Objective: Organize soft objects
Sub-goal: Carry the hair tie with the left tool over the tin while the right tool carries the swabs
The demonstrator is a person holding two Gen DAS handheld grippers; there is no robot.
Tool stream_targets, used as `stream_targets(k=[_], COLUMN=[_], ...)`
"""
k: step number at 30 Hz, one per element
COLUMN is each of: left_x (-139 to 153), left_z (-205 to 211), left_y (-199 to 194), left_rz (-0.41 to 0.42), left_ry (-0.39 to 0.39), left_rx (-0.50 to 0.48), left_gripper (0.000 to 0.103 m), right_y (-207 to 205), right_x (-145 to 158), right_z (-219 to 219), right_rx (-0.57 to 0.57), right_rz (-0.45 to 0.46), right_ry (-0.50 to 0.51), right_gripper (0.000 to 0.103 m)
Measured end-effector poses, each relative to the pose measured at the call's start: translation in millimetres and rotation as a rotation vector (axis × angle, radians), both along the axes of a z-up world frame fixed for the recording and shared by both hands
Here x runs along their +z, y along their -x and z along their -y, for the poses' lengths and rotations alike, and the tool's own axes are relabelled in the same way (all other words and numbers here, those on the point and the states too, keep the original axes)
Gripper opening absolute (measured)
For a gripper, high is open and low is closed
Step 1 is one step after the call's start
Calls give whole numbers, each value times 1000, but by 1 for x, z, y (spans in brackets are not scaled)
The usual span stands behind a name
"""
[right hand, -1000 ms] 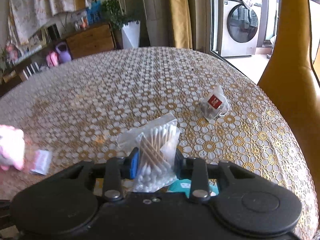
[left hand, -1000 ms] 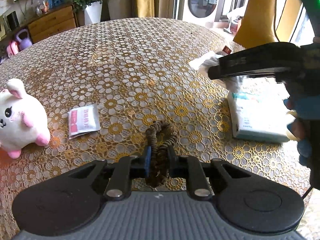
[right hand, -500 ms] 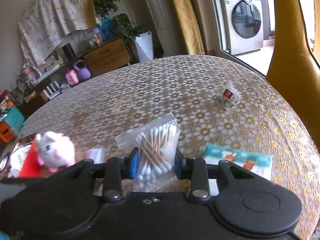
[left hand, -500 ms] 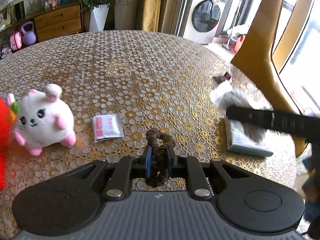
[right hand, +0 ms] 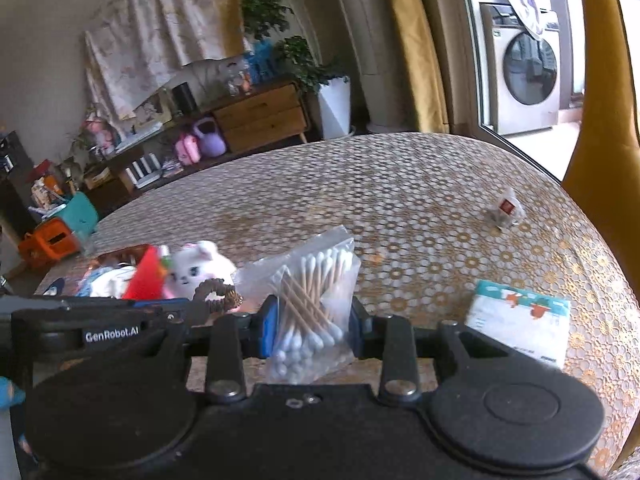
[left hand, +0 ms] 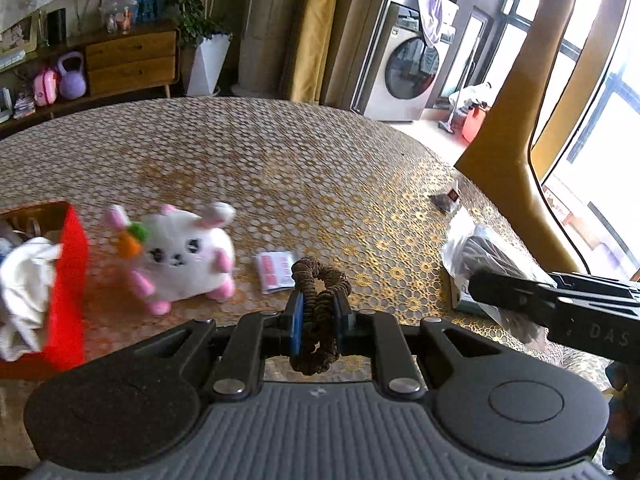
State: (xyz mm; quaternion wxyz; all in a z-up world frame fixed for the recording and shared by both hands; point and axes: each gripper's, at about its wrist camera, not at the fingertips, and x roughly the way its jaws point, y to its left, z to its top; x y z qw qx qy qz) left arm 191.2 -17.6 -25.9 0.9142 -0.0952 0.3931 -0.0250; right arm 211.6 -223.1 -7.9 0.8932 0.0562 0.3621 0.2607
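Note:
My left gripper point(left hand: 316, 316) is shut on a brown hair scrunchie point(left hand: 320, 300), held above the table. My right gripper point(right hand: 312, 320) is shut on a clear bag of cotton swabs point(right hand: 310, 300), also lifted off the table. A white and pink plush rabbit point(left hand: 184, 252) with a carrot lies beside a red box point(left hand: 66, 280) at the left, which holds white cloth. In the right wrist view the scrunchie point(right hand: 218, 294) and the left gripper point(right hand: 200, 304) show at the left, with the plush rabbit point(right hand: 196, 266) and the red box point(right hand: 146, 274) behind them.
A small red and white sachet point(left hand: 276, 270) lies by the rabbit. A tissue pack point(right hand: 520, 316) and a small wrapped tea bag point(right hand: 506, 210) lie on the patterned round table point(left hand: 320, 168). A yellow chair back point(left hand: 516, 120) stands at the right edge.
Both grippers have risen and swung left with their loads. The red box has come into view at the left, and the plush rabbit now sits nearer the middle.

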Motion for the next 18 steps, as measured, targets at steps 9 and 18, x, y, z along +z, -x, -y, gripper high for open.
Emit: stream_targets(k=[9, 18], left_x=[26, 48], left_z=[-52, -107], left_y=[32, 51], left_rz=[41, 84], left_ry=[-8, -12], left_rx=[23, 60], left_gripper=[15, 15], right_y=[30, 47], right_x=[27, 50], right_z=[-48, -101], right_rx=[75, 148], right_rz=[43, 80], right_ry=[-6, -16], right_gripper=[34, 34])
